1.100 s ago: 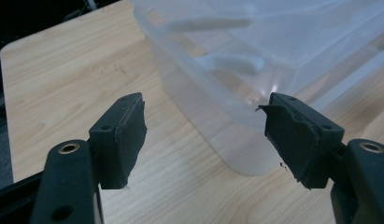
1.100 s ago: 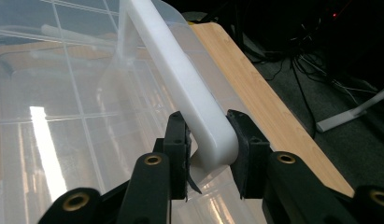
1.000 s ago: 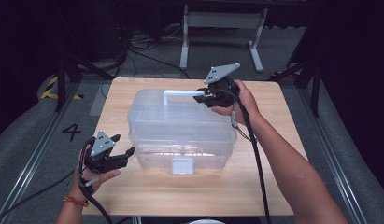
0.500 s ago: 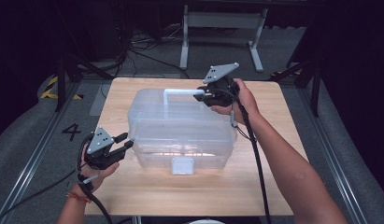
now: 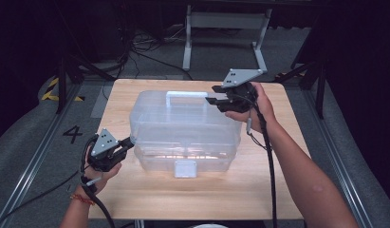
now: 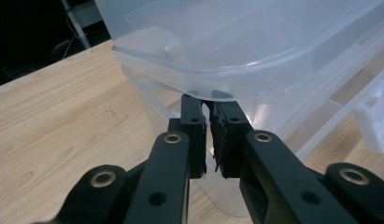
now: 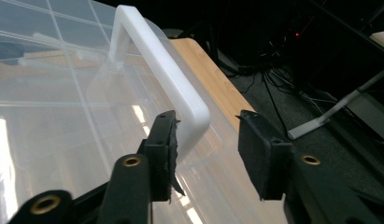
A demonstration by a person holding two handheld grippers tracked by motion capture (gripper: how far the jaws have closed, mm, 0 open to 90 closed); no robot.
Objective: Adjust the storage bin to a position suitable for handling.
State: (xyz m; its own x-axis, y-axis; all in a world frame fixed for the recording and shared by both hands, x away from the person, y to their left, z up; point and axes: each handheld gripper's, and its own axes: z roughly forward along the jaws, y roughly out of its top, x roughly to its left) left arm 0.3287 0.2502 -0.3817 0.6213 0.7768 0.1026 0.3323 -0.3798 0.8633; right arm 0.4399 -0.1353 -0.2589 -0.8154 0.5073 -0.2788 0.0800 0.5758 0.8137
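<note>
High view: near me, my left gripper (image 5: 127, 142) sits at the left end of the clear box (image 5: 183, 128), low beside the lid's edge. Its jaws have just been closing and now stand shut. Left gripper view puts the two pads almost together just under the lid rim (image 6: 199, 88); whether they pinch any plastic I cannot tell. The box stands in the middle of the wooden table (image 5: 221, 194), its latch (image 5: 185, 168) facing me. Farther off, my right gripper (image 5: 212, 95) sits at the right end of the white handle (image 5: 185, 94). Its jaws have just been opening; right gripper view shows the handle's corner (image 7: 194, 114) between the pads, untouched.
</note>
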